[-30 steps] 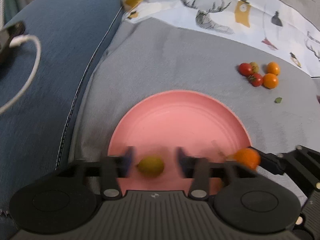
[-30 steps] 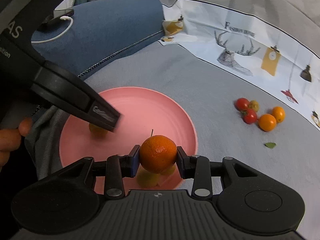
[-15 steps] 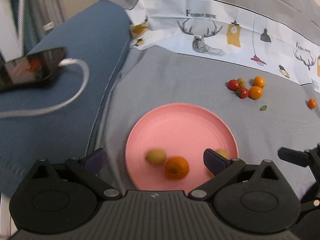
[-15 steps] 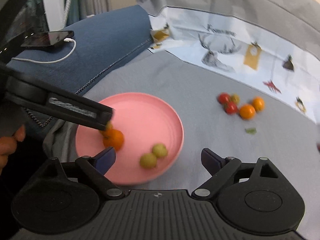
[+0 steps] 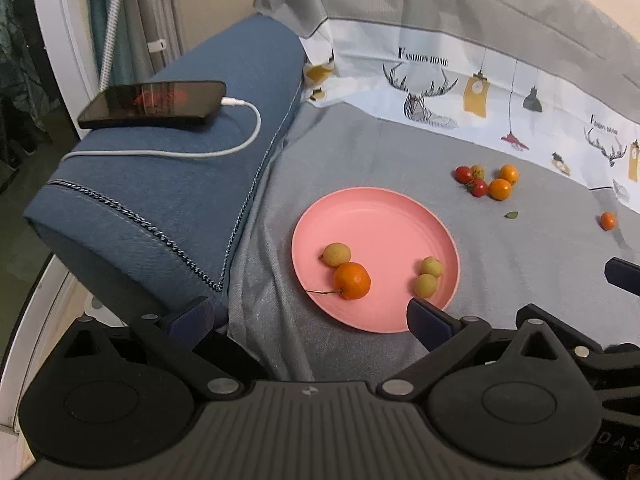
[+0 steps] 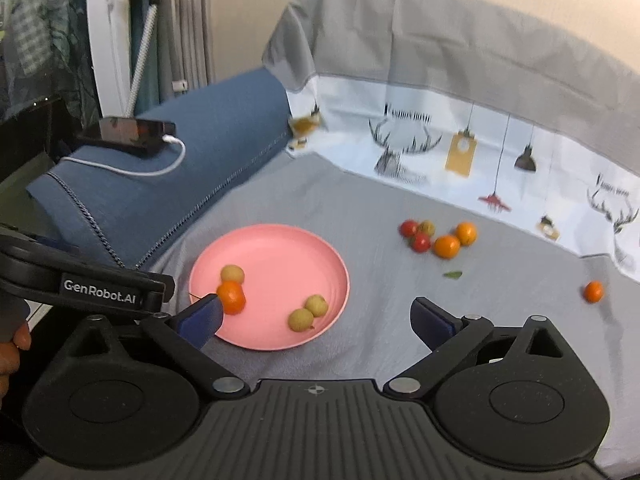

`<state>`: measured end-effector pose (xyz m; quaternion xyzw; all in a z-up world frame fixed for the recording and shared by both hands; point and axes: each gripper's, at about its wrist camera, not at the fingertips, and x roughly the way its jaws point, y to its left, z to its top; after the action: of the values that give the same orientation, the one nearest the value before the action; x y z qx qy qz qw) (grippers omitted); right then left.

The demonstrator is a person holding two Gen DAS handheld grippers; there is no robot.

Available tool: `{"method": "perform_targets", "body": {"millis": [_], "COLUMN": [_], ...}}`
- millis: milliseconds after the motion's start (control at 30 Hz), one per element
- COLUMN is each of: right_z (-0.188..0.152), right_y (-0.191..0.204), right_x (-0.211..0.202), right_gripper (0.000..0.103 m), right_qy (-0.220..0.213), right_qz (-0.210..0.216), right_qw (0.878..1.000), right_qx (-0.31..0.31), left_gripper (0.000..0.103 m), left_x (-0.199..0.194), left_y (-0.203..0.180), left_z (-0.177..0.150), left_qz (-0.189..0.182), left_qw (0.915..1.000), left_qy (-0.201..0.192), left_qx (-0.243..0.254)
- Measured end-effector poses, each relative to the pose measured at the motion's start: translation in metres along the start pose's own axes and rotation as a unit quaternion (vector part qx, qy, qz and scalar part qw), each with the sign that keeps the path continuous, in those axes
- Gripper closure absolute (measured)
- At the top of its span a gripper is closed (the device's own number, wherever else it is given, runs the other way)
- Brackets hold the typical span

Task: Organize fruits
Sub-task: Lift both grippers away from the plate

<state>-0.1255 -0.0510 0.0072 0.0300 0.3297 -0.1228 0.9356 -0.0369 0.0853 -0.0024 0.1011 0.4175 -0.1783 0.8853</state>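
Beyond both open jaws, orange (image 5: 352, 280) on plate (image 5: 392, 216).

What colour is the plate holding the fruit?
The plate is plain pink, clearest in the left wrist view.

A grey cloth (image 5: 360, 168) covers the seat before me. Its white border (image 5: 460, 80) carries printed antlered deer heads, hanging lamps and the words "Fashion home". To my left, a blue upholstered armrest (image 5: 180, 184) bears a dark phone (image 5: 152, 105) lying flat, screen up, with a white charging cable (image 5: 240, 140) plugged into one end. Curtains (image 5: 136, 20) hang beyond.
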Motion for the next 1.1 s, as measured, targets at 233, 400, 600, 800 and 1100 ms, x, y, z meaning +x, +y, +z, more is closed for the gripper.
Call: {"method": "perform_targets", "body": {"millis": [233, 400, 600, 800, 1100], "right_z": [-0.005, -0.007, -0.009, -0.009, -0.009], "right_y": [0.0, 0.0, 0.0, 0.002, 0.004], "right_x": [-0.027, -0.038, -0.046, -0.049, -0.049], "right_gripper": [0.002, 0.001, 0.001, 0.001, 0.001], "right_qy": [-0.022, -0.033, -0.041, -0.043, -0.042], "right_qz": [-0.001, -0.002, -0.004, -0.004, -0.005], "right_qw": [1.0, 0.999, 0.999, 0.999, 0.999], "right_qx": [0.001, 0.002, 0.003, 0.002, 0.001], "left_gripper": [0.0, 0.0, 0.0, 0.0, 0.0], "left_x": [-0.027, -0.039, -0.048, -0.049, -0.047], "left_y": [-0.003, -0.005, -0.005, -0.003, -0.002], "left_z": [-0.007, -0.011, -0.014, -0.013, -0.012], "left_qz": [0.002, 0.002, 0.001, 0.0, -0.001], "left_qw": [0.9996, 0.9992, 0.9987, 0.9987, 0.9988], "left_qy": [-0.029, -0.041, -0.05, -0.051, -0.049], "left_qx": [0.003, 0.005, 0.005, 0.004, 0.002]}}
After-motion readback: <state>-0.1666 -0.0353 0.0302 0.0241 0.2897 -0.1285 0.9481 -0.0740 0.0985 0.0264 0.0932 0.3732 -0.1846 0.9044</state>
